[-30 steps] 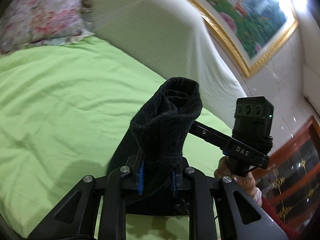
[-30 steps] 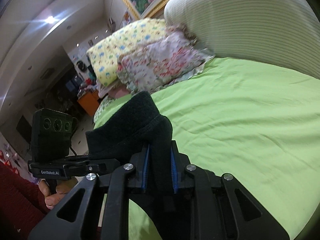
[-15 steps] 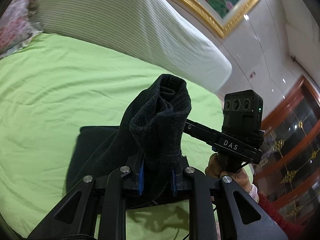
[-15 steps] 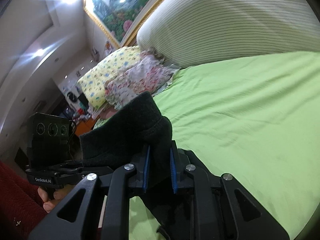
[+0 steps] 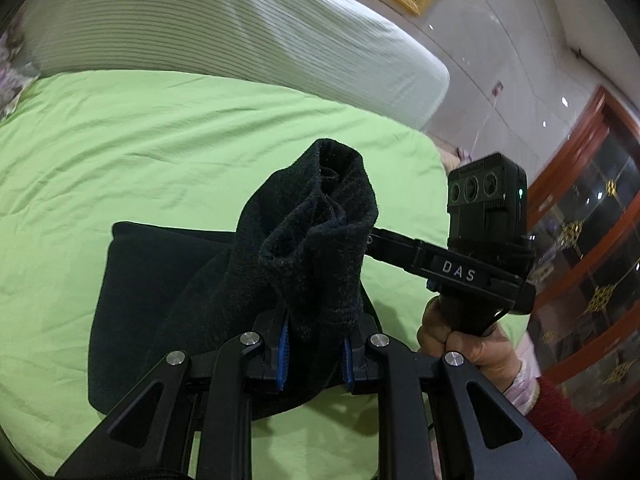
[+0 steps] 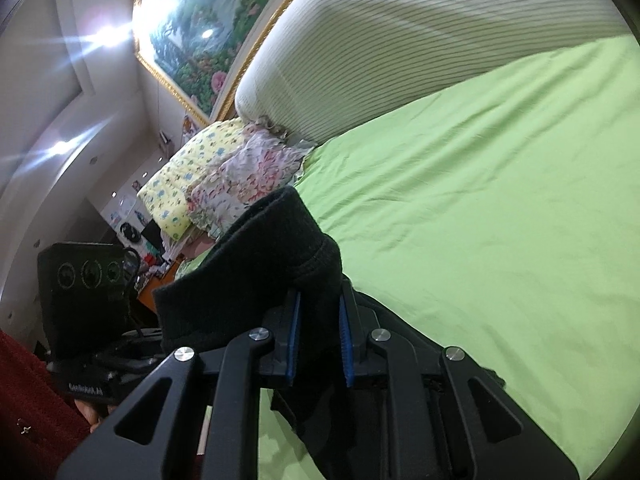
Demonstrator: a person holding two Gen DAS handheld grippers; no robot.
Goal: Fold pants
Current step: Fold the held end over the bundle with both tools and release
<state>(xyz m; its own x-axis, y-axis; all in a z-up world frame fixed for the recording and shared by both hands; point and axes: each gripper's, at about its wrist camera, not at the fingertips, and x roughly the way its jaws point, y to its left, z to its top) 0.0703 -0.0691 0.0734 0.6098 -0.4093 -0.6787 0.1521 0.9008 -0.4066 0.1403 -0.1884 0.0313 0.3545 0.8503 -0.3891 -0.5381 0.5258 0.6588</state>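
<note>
The left tongs (image 5: 314, 354) are clamped on a bunched hem of the black pants (image 5: 168, 304), the cloth standing up between the blue pads (image 5: 283, 354). The right tongs (image 6: 319, 342) likewise pinch a thick black fold of the same pants (image 6: 256, 276), lifted off the bed. Below the left tongs, the rest of the garment lies spread on the green bedsheet (image 5: 168, 152), its far edge straight and its near edge close to the bed's front border. From the pants toward the striped bolster (image 5: 240, 28) the sheet is bare and wrinkled. Beyond the pants, at the bolster's end, sit the floral pillows (image 6: 240, 176). The right hand (image 5: 470, 338) grips its handle just beside the pants, over the bed's edge.
</note>
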